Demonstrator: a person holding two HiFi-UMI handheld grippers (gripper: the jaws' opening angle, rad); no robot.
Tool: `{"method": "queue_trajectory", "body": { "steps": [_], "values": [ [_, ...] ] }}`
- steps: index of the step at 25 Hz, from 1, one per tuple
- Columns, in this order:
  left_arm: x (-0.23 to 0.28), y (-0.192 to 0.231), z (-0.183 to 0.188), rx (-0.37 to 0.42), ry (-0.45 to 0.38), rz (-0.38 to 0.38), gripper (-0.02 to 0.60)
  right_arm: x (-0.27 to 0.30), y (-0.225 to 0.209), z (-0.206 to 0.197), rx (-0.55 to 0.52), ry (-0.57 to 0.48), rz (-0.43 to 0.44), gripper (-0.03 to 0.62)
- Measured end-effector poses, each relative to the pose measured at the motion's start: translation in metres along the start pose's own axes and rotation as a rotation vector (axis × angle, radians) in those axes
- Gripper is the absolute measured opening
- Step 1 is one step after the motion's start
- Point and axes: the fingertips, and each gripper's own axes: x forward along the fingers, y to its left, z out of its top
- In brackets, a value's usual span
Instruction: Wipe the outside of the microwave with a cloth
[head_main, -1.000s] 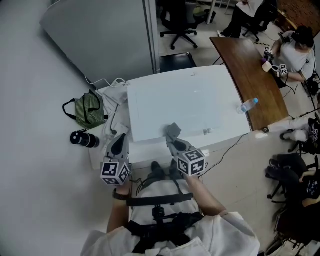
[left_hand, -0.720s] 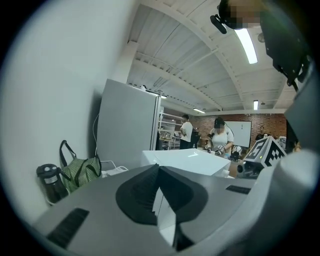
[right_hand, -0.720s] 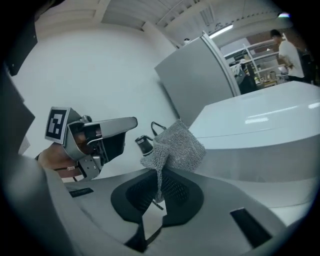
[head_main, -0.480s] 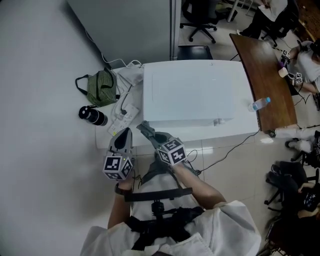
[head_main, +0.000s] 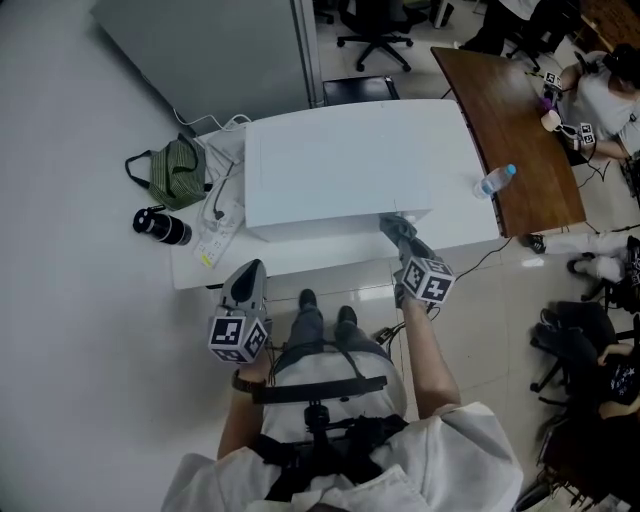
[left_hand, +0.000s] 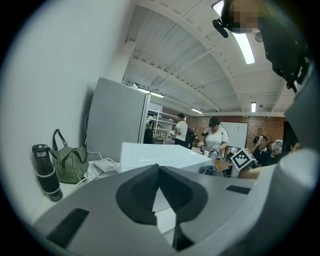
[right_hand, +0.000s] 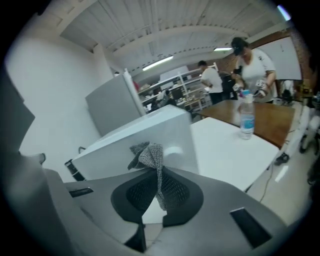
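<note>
- Cloth (right_hand: 147, 154), grey and knitted, is pinched between the jaws of the right gripper (right_hand: 159, 176). Its loose end is bunched above the tips.
- Microwave (head_main: 350, 170), a white box, stands on the white desk (head_main: 300, 256). In the head view the cloth sits at its front right corner, near the top edge. I cannot tell whether it actually presses on the casing.
- Step in hand, as I judge it: a wiping pass at that corner. Which faces are already done cannot be read from the casing.
- Next move, by my reckoning: press the cloth flat against a panel and drag it along. The pinch must stay firm so the cloth does not slip out.
- Left gripper (head_main: 245, 278) hangs in front of the desk's left half, apart from the microwave. Its jaws are pressed together on nothing, and it takes no part in the wiping.
- Green bag (head_main: 175, 172) lies on the desk left of the microwave; its contents are hidden.
- Black flask (head_main: 160, 226) is just in front of the bag, with its lid on.
- Power strip (head_main: 215, 235), with its cables, lies between the bag and the microwave.
- Water bottle (right_hand: 246, 117), clear with a blue cap, stands at the desk's right end by the brown table (head_main: 510, 130). I cannot tell which of the two it rests on, and its fill level is too small to judge.
</note>
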Motion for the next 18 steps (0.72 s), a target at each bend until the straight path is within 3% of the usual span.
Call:
{"method": "queue_trajectory", "body": {
  "steps": [3,5,7,12,18],
  "values": [
    [0.002,-0.014,-0.008,0.009,0.02,-0.031,0.008,-0.022,-0.066,0.01,0.03,-0.044,-0.14,0.02],
    [0.0,-0.017,-0.008,0.009,0.017,-0.045,0.008,-0.026,-0.075,0.008,0.034,-0.05,-0.17,0.02],
    [-0.003,-0.014,-0.006,0.02,0.015,-0.053,0.008,-0.018,-0.058,-0.001,0.034,-0.039,-0.147,0.02],
    [-0.021,0.026,-0.005,0.037,0.013,-0.022,0.008,0.039,0.061,-0.051,-0.016,0.053,0.03,0.02],
    [-0.045,0.074,-0.009,0.036,0.033,0.047,0.008,0.094,0.243,-0.131,-0.19,0.22,0.305,0.02]
  ]
}}
